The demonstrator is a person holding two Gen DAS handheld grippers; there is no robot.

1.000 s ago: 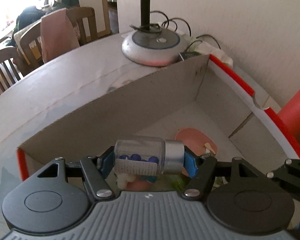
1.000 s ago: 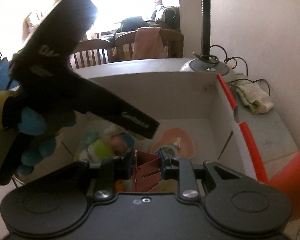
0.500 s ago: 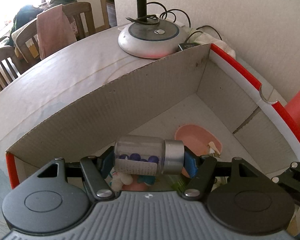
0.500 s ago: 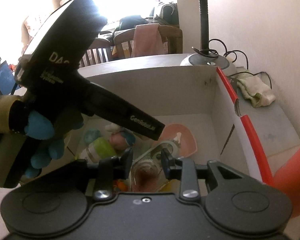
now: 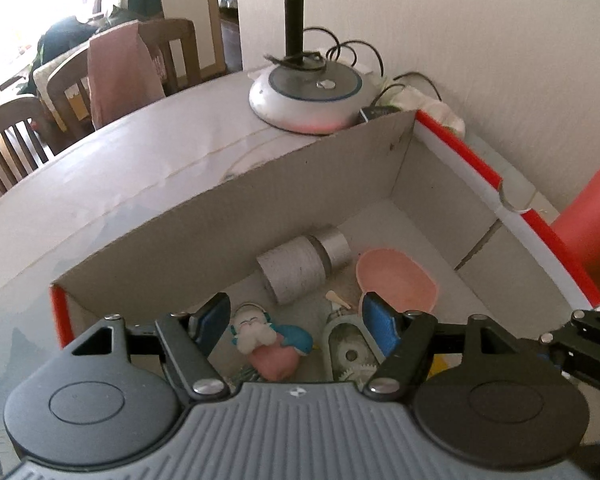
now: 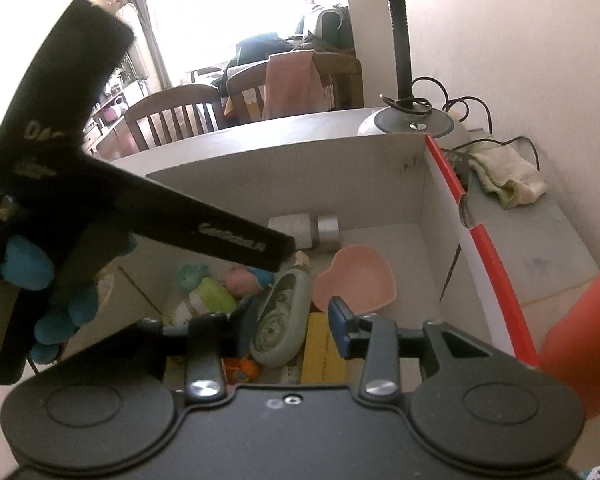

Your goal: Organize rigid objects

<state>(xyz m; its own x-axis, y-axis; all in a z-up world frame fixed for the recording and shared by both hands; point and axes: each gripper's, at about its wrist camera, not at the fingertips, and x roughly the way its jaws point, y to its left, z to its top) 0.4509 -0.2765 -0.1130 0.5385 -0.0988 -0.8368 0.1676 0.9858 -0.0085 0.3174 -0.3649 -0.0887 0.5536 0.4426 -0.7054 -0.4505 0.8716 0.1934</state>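
Both tools hang over the open cardboard box (image 5: 452, 160) on the worktop (image 5: 140, 152), and neither holds anything. The left tool (image 5: 296, 316) has its jaws wide, with nothing between them. The right tool (image 6: 292, 320) has its jaws partly apart; they have just been opening, and the pads press on nothing.

The small jar (image 5: 300, 268) with the silver cap lies on its side on the box floor, against the far wall. In the left wrist view it sits just ahead of the left tool's jaws and slightly above their midline. Its long axis runs slantwise, with the cap toward the far right corner.

The grey-green tape dispenser (image 6: 282, 316) lies on the floor directly below the right tool's gap, long axis pointing away toward the far wall. The pink heart-shaped dish (image 6: 354, 282) rests just to its right. A small figurine (image 5: 260, 332) lies on the left side of the floor.

Judging by this layout, both deposits look finished, so the coming move is probably a withdrawal upward. The left tool is nearer the jar, the right nearer the dispenser. Each should rise clear of the box wall.
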